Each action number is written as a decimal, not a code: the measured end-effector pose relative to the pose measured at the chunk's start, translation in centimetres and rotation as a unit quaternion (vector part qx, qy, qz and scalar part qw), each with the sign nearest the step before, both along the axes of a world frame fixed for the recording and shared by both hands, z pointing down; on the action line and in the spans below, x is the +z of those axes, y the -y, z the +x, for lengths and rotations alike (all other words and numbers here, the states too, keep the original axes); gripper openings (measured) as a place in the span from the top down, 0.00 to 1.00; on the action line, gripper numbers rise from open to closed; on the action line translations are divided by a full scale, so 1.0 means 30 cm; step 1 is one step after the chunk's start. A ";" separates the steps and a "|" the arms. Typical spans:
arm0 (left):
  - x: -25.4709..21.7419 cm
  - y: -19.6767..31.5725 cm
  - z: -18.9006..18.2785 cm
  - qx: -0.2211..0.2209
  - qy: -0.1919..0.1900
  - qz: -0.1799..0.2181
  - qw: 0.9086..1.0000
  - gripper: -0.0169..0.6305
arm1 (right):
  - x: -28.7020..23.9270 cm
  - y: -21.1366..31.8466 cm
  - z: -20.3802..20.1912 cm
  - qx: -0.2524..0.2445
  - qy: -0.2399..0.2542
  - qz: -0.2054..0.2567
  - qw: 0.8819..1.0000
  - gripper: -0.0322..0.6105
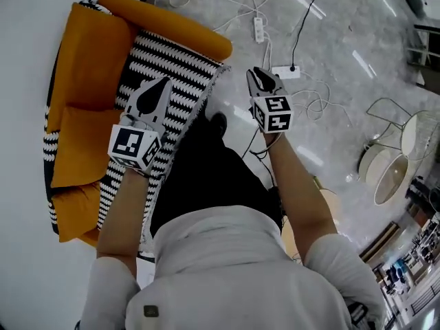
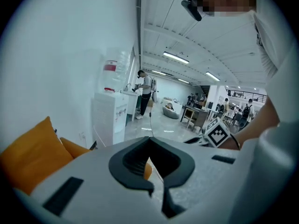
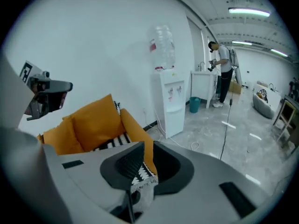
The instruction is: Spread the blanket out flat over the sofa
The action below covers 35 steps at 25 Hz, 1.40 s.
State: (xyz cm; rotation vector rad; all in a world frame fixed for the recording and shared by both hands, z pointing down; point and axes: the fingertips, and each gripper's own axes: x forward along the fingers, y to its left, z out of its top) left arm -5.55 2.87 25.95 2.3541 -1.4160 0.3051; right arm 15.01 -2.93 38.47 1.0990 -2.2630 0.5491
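The black-and-white striped blanket [image 1: 172,60] lies spread over the seat of the orange sofa [image 1: 89,53], and its white fringed edge hangs over the front. My left gripper [image 1: 163,84] hovers above the blanket's front part. Its jaws stand a narrow gap apart with nothing in them [image 2: 150,161]. My right gripper [image 1: 256,73] is over the floor, just off the blanket's corner and apart from it. Its jaws are slightly open [image 3: 142,171] and hold nothing. The blanket's stripes [image 3: 112,141] and fringe show beyond them on the sofa [image 3: 93,120].
Orange cushions [image 1: 79,150] lean on the sofa's back. Power strips [image 1: 285,71] and cables trail over the grey floor beside the sofa. Wire chairs [image 1: 395,157] stand at the right. A water dispenser [image 3: 168,97] is by the wall, and a person [image 3: 222,73] stands farther off.
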 end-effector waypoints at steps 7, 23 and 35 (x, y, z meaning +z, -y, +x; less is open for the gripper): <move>-0.385 -0.117 -0.033 -0.013 0.023 0.050 0.998 0.96 | -0.549 -0.150 -0.058 -0.064 0.039 0.087 0.993 0.88; -0.779 -0.451 -0.010 -0.056 0.015 0.112 0.992 0.96 | -1.110 -0.448 -0.060 -0.146 0.096 0.195 0.965 0.91; -0.818 -0.710 -0.206 -0.106 0.031 0.118 0.987 0.96 | -1.138 -0.629 -0.239 -0.202 0.111 0.205 0.951 0.91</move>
